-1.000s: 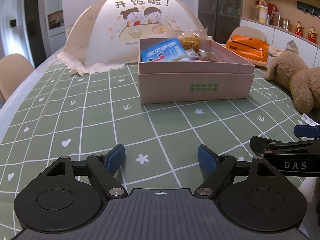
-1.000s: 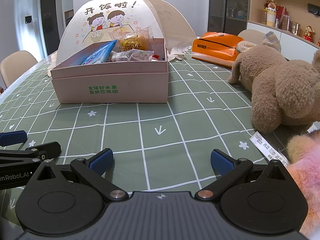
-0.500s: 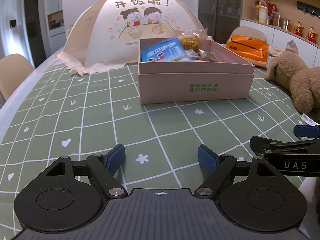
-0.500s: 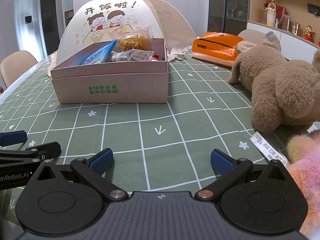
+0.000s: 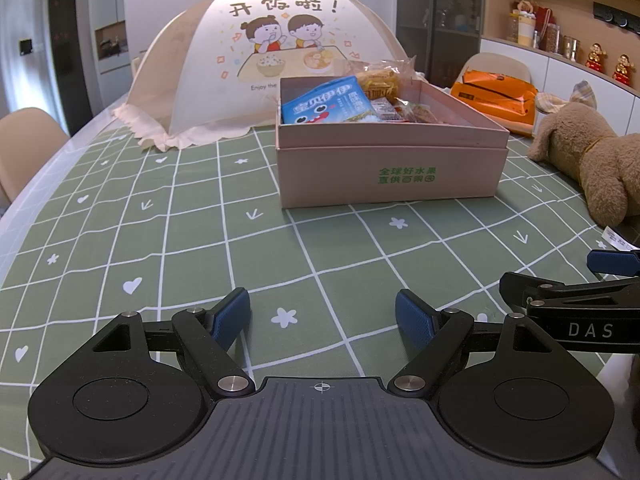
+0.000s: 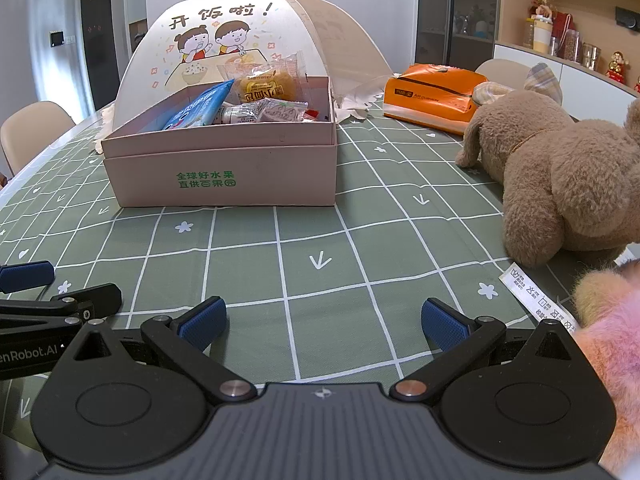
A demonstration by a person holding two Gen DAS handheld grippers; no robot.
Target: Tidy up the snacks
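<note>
A pink cardboard box (image 5: 392, 176) with green lettering stands on the green checked tablecloth, also in the right wrist view (image 6: 224, 176). It holds several snacks: a blue packet (image 5: 328, 106) (image 6: 198, 110), a yellow bun pack (image 5: 378, 82) (image 6: 266, 86) and small wrappers (image 6: 276, 112). My left gripper (image 5: 322, 316) is open and empty, low over the cloth, well short of the box. My right gripper (image 6: 324, 320) is open and empty beside it.
A domed food cover (image 5: 256, 64) stands behind the box. An orange pack (image 6: 432, 94) lies at the back right. A brown plush dog (image 6: 560, 184) and a pink plush toy (image 6: 612, 344) lie at the right. Beige chairs (image 5: 24, 148) stand at the left.
</note>
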